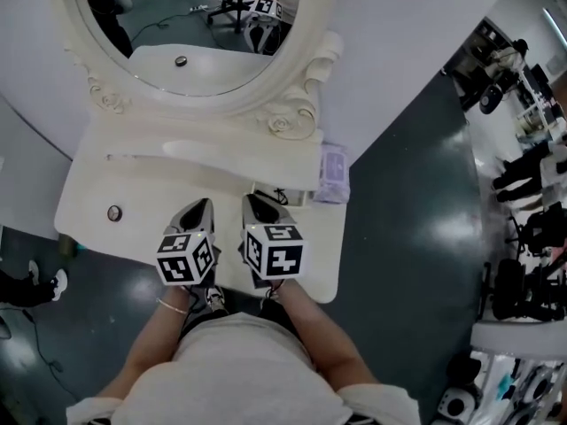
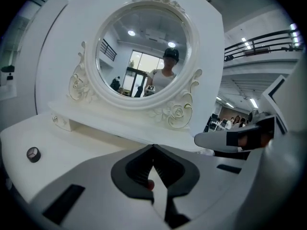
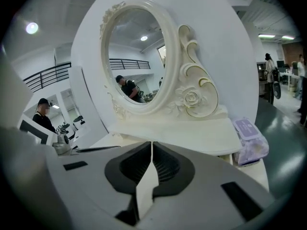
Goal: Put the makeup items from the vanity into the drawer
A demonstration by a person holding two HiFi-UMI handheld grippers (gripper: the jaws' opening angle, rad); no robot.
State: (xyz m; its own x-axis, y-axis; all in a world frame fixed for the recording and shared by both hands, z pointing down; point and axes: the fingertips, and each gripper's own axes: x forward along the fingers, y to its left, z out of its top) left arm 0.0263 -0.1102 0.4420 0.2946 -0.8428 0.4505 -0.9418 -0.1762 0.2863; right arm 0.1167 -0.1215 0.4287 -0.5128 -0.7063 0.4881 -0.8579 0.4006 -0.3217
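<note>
The white vanity [image 1: 89, 193] with its oval mirror [image 1: 190, 34] fills the head view. Both grippers hover side by side over its front edge, pointing at the mirror. My left gripper [image 1: 200, 207] [image 2: 153, 147] is shut, its tips meeting; a small reddish spot [image 2: 149, 185] shows deep between its pads, and what it is I cannot tell. My right gripper [image 1: 258, 200] [image 3: 151, 143] is shut with nothing between its pads. A dark narrow slot [image 1: 282, 195] lies just past the right gripper's tips; its contents are unclear. No loose makeup item is plainly visible on the tabletop.
A purple pack of wipes [image 1: 333, 173] [image 3: 249, 137] lies at the vanity's right end under the raised shelf [image 1: 213, 153]. A round knob [image 1: 114, 212] [image 2: 32, 154] sits on the left. Dark floor surrounds the vanity; office chairs and people stand far right.
</note>
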